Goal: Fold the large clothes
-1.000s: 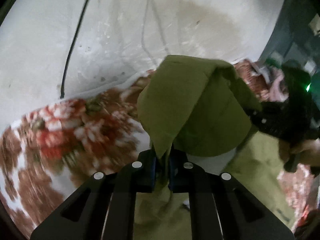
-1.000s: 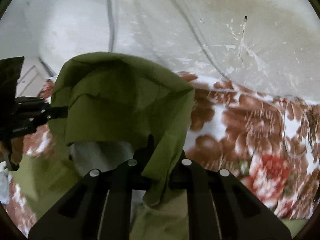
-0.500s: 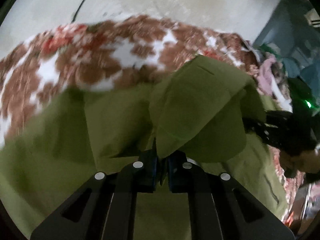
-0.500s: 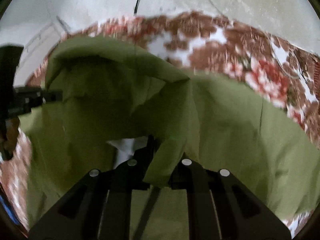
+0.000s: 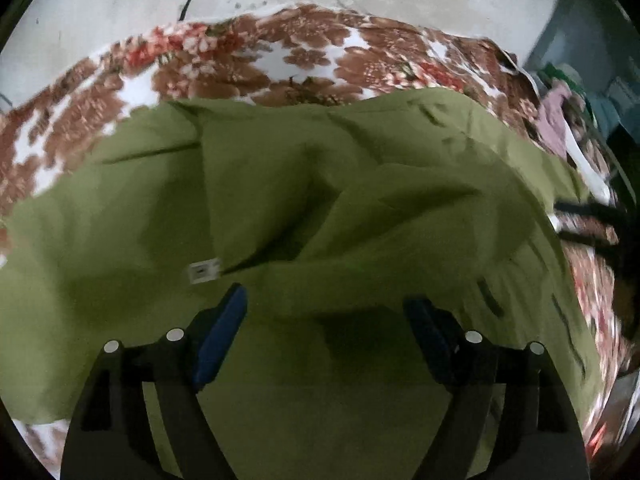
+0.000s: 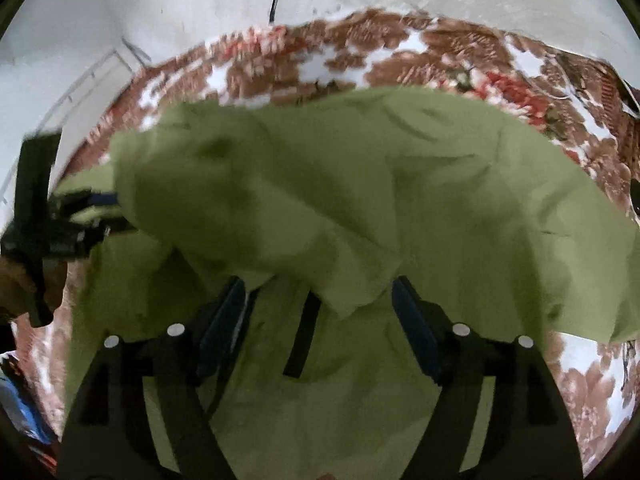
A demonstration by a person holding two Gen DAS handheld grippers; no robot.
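Left hand-held gripper point(image 5: 326, 320) and right hand-held gripper point(image 6: 318, 304) now spread wide, olive garment point(image 5: 360, 184) released onto lower layer

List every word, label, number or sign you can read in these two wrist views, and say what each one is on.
No text can be read in either view.
White tag on the green garment: it carries dark print, too blurred to read.
Floral bedspread: pattern only, no lettering.
Left tongs and right tongs: no markings visible.

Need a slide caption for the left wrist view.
Left gripper open above the folded green garment on a floral sheet.
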